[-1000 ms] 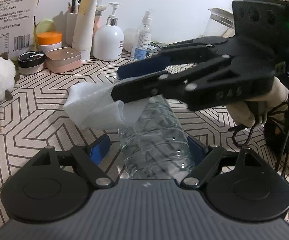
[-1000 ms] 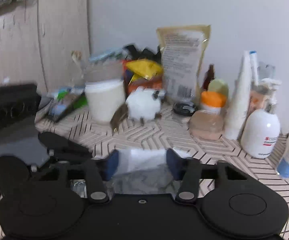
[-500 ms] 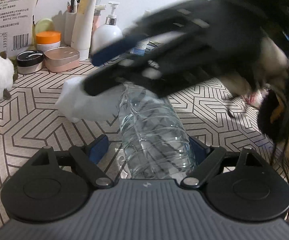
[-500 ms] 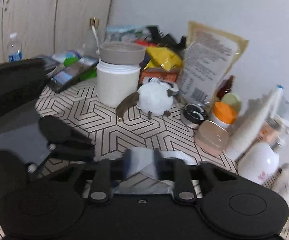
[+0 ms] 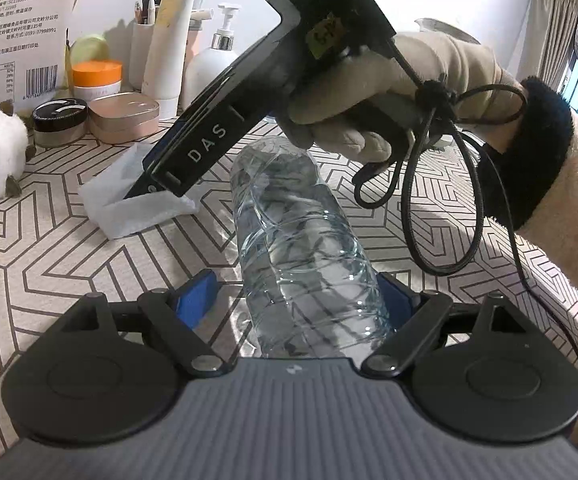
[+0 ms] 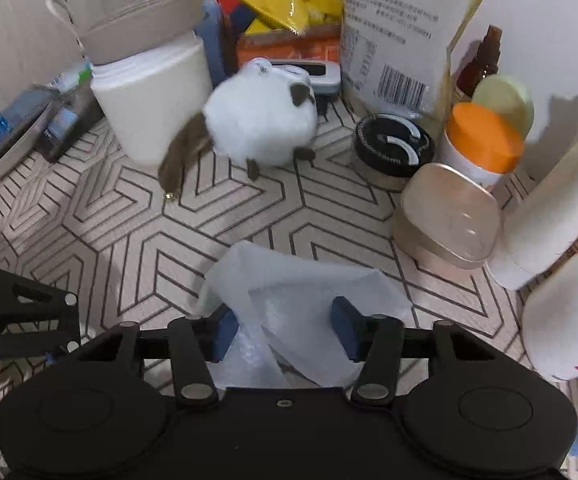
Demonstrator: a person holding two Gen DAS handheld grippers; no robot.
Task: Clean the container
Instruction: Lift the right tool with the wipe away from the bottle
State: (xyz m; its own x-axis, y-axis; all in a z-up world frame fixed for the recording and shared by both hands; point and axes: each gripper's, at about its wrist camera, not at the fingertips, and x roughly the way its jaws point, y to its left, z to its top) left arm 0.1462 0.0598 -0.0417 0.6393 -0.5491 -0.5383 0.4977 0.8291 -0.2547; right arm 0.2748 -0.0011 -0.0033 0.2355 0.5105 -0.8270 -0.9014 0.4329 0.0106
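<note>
A clear ribbed plastic bottle [image 5: 301, 240] lies between the blue pads of my left gripper [image 5: 309, 300], its neck pointing away; the jaws are shut on its base. A white wipe [image 5: 129, 200] lies on the patterned table left of the bottle. My right gripper [image 5: 161, 176], held by a gloved hand [image 5: 389, 88], points down onto the wipe. In the right wrist view the wipe [image 6: 301, 304] sits between the spread blue pads of the right gripper [image 6: 285, 334], which is open over it.
Toiletries line the back wall: a pump bottle [image 5: 213, 68], a tube [image 5: 169, 36], an orange-lidded jar [image 5: 97, 80], a black jar [image 6: 393, 144], a beige case [image 6: 449, 216]. A fluffy white toy [image 6: 261, 124] and a white canister [image 6: 153, 100] stand at left.
My right gripper has swung off the bottle and down to the left, setting the wipe on the table, and its jaws have opened. The left gripper and bottle have stayed put.
</note>
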